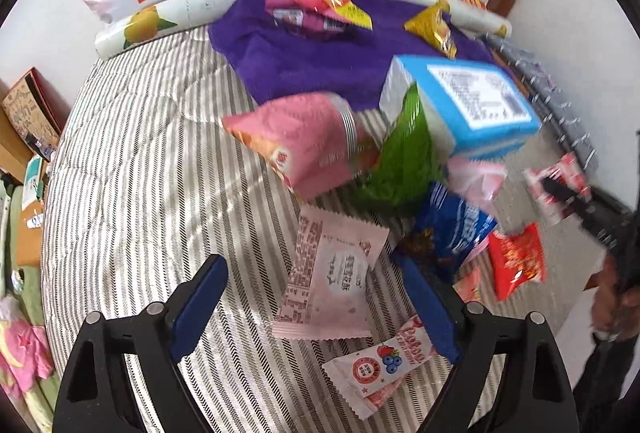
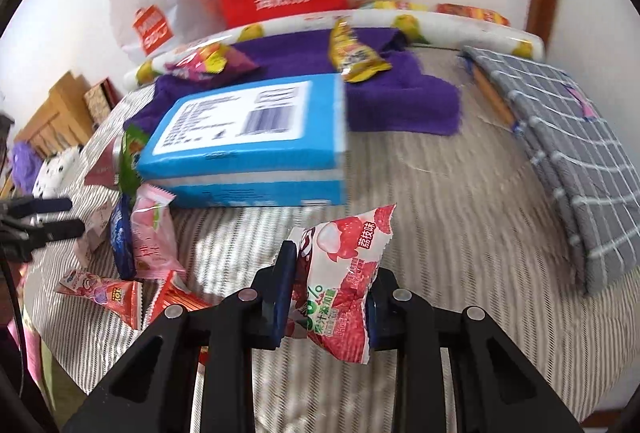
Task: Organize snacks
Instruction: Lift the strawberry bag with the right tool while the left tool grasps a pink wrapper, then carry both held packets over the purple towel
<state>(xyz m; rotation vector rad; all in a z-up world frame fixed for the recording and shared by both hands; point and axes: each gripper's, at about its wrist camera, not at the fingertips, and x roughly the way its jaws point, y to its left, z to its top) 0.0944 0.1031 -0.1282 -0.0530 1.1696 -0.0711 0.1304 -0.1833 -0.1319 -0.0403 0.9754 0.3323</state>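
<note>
Right gripper (image 2: 328, 297) had its fingers clamped on the lychee jelly pouch (image 2: 340, 289), gripped across the middle so the pack stayed upright and clear of the bed (image 2: 440, 193). Looked like a lift for sorting, probably toward the purple towel (image 2: 400, 101) at the bed's far edge, where a yellow packet (image 2: 356, 49) already lay. Left gripper (image 1: 316, 309) had its fingers wide and empty, straddling the pale pink wrapper (image 1: 332, 281) flat on the striped cover, my guess for the next pick. Rest of the snacks were piled against the blue box (image 1: 460, 105) mid-bed: pink bag (image 1: 296, 137), green bag (image 1: 404, 157).
</note>
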